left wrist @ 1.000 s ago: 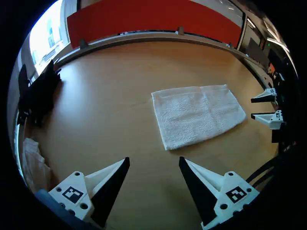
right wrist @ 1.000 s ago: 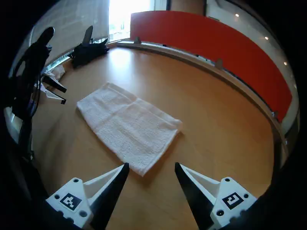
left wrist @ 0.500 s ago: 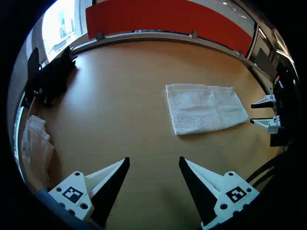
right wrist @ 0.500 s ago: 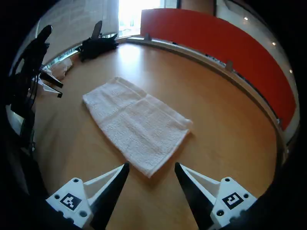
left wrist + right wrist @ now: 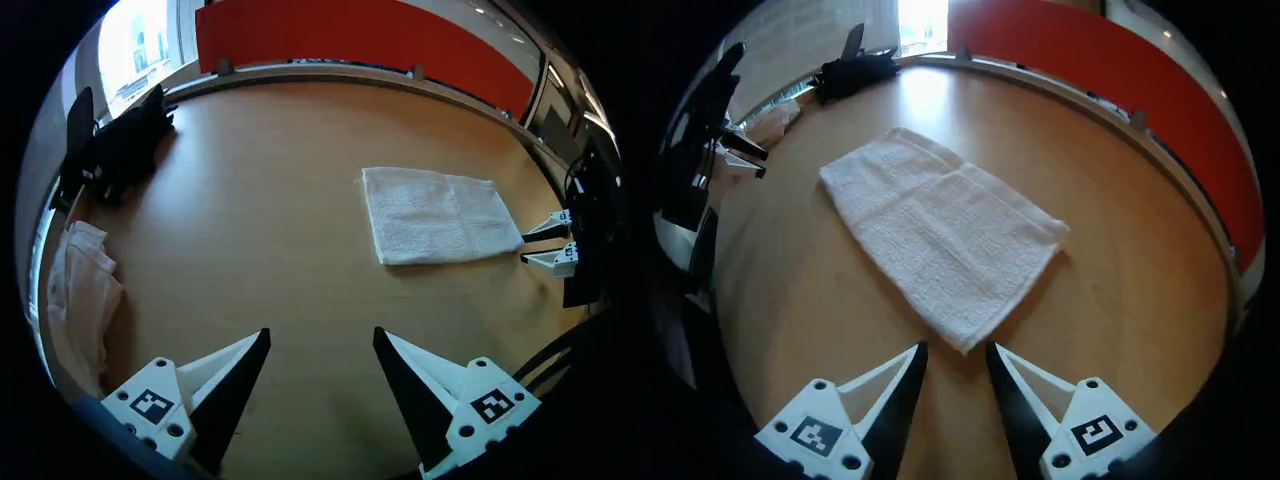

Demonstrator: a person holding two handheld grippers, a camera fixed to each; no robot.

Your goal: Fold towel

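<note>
Here we are over the table (image 5: 240, 240), and the left gripper (image 5: 320, 352) sits at the bottom of the left gripper view, its two fingers spread wide and released, nothing but bare wood between them; the towel (image 5: 440, 214) lies flat as a white rectangle right of centre in that view, well apart from those fingers; at the right edge the right gripper (image 5: 548, 244) pokes in, its tips just beside the towel's right end; a dark heap (image 5: 120, 152) rests at the upper left near the window, a white cloth (image 5: 76, 296) lies crumpled at the left edge, and a red panel (image 5: 360, 32) runs along the far side of the table at the top; over to the right gripper view now, and the towel (image 5: 940, 232) stretches on a slant from upper left to lower centre, a faint crease crossing it; its near corner points straight down at the right gripper (image 5: 954, 360), reaching the mouth of the gap between the fingertips; those fingers stand close together with a narrow gap, not clenched, pressing on nothing; whether the tips touch the cloth I cannot tell; the left gripper (image 5: 740, 152) shows at the left edge, off the towel; the dark heap (image 5: 856, 68) sits at the top and the red panel (image 5: 1120, 64) curves down the right.
</note>
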